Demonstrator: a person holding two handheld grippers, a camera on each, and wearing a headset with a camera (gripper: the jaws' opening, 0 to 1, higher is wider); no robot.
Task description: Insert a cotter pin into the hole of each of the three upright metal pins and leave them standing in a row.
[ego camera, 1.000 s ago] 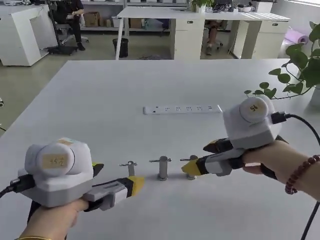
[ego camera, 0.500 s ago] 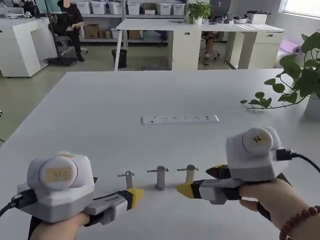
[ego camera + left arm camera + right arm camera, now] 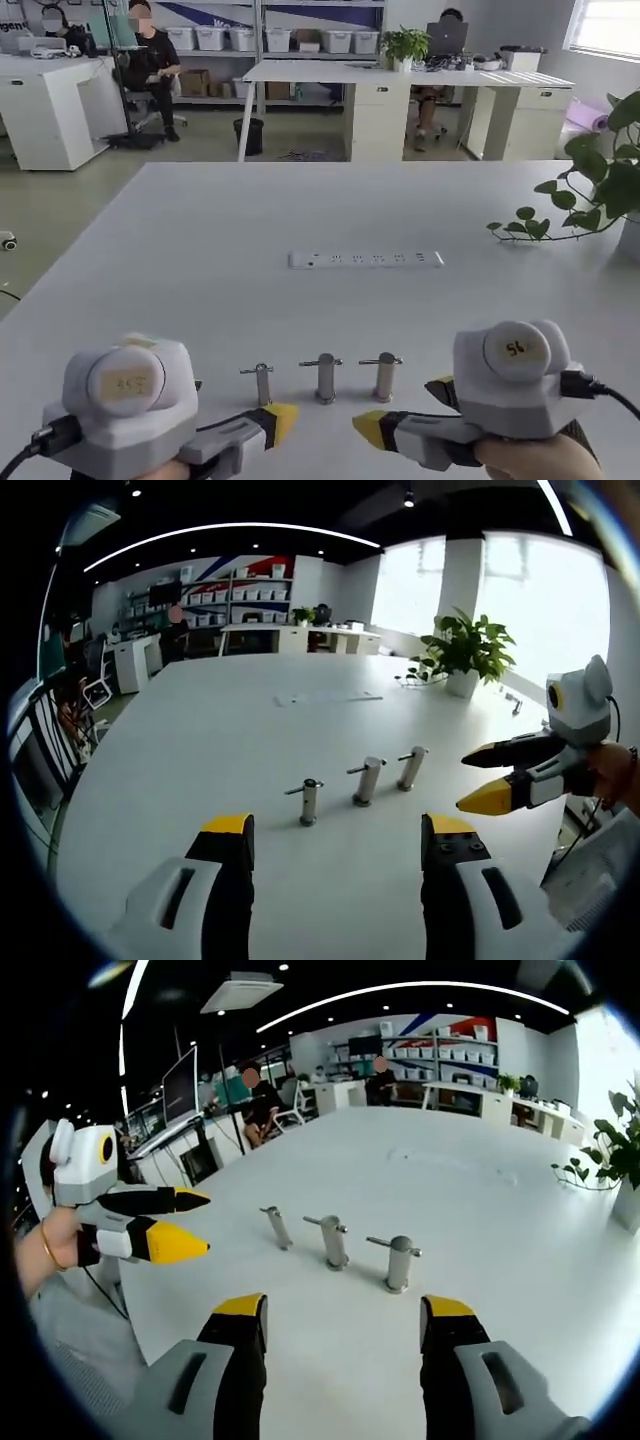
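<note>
Three upright metal pins stand in a row on the white table: left pin [image 3: 262,384], middle pin [image 3: 325,377], right pin [image 3: 385,376]. Each has a thin cotter pin crossing its top. My left gripper [image 3: 238,402] is open just in front of the left pin, and my right gripper [image 3: 400,405] is open in front of the right pin. Neither touches a pin. The left gripper view has its own gripper [image 3: 337,825] open before the pins [image 3: 368,780], with the right gripper [image 3: 510,775] at the side. The right gripper view has its own gripper [image 3: 343,1306] open before the pins [image 3: 335,1242].
A white power strip [image 3: 365,259] lies mid-table beyond the pins. A potted plant [image 3: 600,190] trails over the table's right edge. Desks, shelves and seated people fill the room behind the table. The left gripper [image 3: 150,1222] hangs at the left of the right gripper view.
My right gripper has drawn back from the right pin toward me. The head camera tilted up, so the whole scene sits lower. The pins stand as before.
</note>
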